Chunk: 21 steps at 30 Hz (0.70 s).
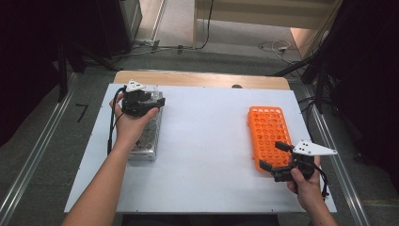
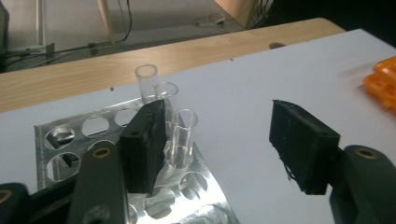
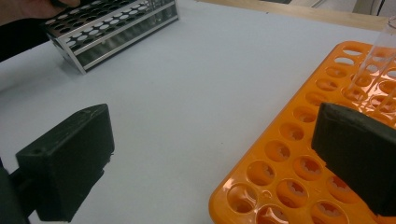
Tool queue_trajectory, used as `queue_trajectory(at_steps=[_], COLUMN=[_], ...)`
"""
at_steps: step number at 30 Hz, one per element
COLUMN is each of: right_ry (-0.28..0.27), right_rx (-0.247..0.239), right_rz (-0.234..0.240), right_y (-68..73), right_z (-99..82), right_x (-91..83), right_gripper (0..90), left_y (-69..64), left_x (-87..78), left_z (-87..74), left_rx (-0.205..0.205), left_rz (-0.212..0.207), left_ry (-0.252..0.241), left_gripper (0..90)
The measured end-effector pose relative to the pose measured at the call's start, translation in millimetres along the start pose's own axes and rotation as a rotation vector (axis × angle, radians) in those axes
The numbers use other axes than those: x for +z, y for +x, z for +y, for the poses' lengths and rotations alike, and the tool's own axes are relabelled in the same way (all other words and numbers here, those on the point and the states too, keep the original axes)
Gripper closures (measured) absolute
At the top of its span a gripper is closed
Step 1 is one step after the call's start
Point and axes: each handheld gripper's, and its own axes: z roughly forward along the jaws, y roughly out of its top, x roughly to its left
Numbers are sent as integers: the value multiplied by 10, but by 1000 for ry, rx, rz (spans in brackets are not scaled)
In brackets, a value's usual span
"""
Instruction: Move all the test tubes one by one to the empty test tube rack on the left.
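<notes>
Left gripper (image 2: 224, 144) jaws apart, straddling nearest tube (image 2: 183, 137) in metal rack (image 1: 149, 134), table's left. Right gripper (image 1: 273, 160) jaws apart, empty, over orange rack (image 1: 267, 127) near end. Best centred on tube, closed gently, lifted straight up. White tabletop (image 1: 207, 141), wood far edge; grey floor, cables beyond.

From overhead I look forward and down on the whole surface (image 1: 207, 141); each gripper view sits low and close. My right one shares the metal rack (image 3: 112, 28) with the left.
</notes>
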Motion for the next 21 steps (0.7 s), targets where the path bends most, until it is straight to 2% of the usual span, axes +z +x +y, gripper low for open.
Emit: queue_trajectory(at_steps=[10, 17, 21], right_ry=[-15, -11, -3], right_rx=[19, 7, 16], right_rz=[-23, -86, -109], right_y=[-69, -141, -212], right_z=[55, 100, 117], right_x=[-16, 6, 40], right_gripper=[0, 0, 0], left_y=[-185, -361, -448], left_x=[-291, -483, -574], left_z=[-95, -177, -239], left_rx=[-4, 8, 25], left_rz=[-53, -86, -90], left_ry=[-69, -103, -114], left_gripper=[155, 95, 72])
